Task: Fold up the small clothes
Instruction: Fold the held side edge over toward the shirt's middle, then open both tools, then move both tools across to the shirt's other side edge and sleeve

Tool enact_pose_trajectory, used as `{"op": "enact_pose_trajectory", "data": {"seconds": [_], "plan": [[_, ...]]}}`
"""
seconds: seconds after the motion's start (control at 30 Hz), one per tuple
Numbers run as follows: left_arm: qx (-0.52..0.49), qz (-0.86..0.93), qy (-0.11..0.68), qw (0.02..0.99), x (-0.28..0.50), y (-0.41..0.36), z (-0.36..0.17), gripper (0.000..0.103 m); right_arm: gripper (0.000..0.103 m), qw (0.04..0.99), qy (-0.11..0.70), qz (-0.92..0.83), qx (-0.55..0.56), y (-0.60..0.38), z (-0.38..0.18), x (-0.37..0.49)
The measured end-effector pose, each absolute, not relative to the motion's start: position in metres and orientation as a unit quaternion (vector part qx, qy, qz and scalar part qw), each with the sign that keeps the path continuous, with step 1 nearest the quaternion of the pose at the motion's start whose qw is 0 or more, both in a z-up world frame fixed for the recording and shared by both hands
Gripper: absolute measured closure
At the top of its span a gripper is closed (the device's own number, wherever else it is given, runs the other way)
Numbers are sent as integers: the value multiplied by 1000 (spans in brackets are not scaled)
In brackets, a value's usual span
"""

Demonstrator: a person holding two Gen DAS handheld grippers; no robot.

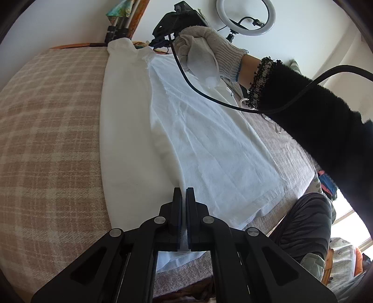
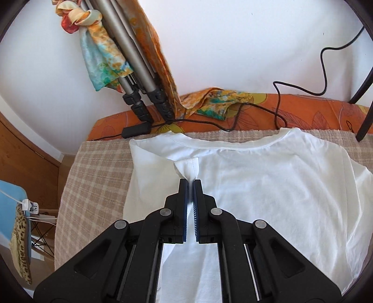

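A white T-shirt (image 1: pixel 209 144) lies on a beige plaid blanket (image 1: pixel 51 130), with one side folded over its middle. In the left wrist view my left gripper (image 1: pixel 184 189) is shut on the fold's edge near the hem. In the right wrist view the T-shirt (image 2: pixel 268 186) has its collar towards the wall, and my right gripper (image 2: pixel 190 181) is shut on a small flap of sleeve fabric (image 2: pixel 187 169) pulled over the shoulder area. A gloved hand (image 1: pixel 209 44) with a black fuzzy sleeve holds the right gripper at the far end of the shirt; its fingertips are hidden there.
Tripod legs (image 2: pixel 139 93) draped with a colourful scarf (image 2: pixel 100 63) stand at the wall. Black cables (image 2: pixel 277 111) run over an orange cover (image 2: pixel 303 109). A ring light (image 1: pixel 246 16) hangs behind. A cable (image 1: pixel 233 105) crosses above the shirt. The blanket's edge (image 2: pixel 67 193) drops off at left.
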State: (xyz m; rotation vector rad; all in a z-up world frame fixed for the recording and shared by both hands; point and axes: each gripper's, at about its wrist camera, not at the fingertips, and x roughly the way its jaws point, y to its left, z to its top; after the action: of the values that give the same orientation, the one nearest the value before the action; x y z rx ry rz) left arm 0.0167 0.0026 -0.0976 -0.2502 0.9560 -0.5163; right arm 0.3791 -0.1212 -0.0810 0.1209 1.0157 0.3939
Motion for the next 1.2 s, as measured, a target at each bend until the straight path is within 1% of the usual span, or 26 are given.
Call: {"op": "enact_pose_trajectory", "data": {"seconds": [0.33, 0.37, 0.43, 0.5, 0.53, 0.57, 0.63, 0.93, 1.2], "plan": [[-100, -251, 457, 847, 20, -11, -95, 101, 98, 855, 489, 165, 51, -136, -87, 381], [-105, -258, 457, 845, 19, -12, -94, 101, 96, 855, 489, 161, 52, -138, -86, 381], [-128, -286, 457, 832, 17, -15, -94, 97, 86, 853, 493, 161, 56, -141, -82, 380], [-160, -323, 453, 815, 13, -14, -91, 90, 57, 853, 489, 167, 65, -147, -73, 375], [-156, -330, 450, 815, 9, -15, -88, 86, 53, 857, 482, 171, 68, -150, -67, 370], [-141, -329, 443, 822, 6, -14, -85, 84, 51, 860, 476, 174, 66, -154, -60, 364], [-120, -326, 433, 832, -2, -12, -81, 83, 51, 863, 467, 182, 62, -161, -46, 351], [-111, -285, 414, 857, -13, 14, -78, 84, 51, 878, 425, 210, 67, -231, 6, 286], [-31, -269, 393, 879, -11, -23, -75, 83, 50, 894, 384, 213, 88, -298, 22, 219]]}}
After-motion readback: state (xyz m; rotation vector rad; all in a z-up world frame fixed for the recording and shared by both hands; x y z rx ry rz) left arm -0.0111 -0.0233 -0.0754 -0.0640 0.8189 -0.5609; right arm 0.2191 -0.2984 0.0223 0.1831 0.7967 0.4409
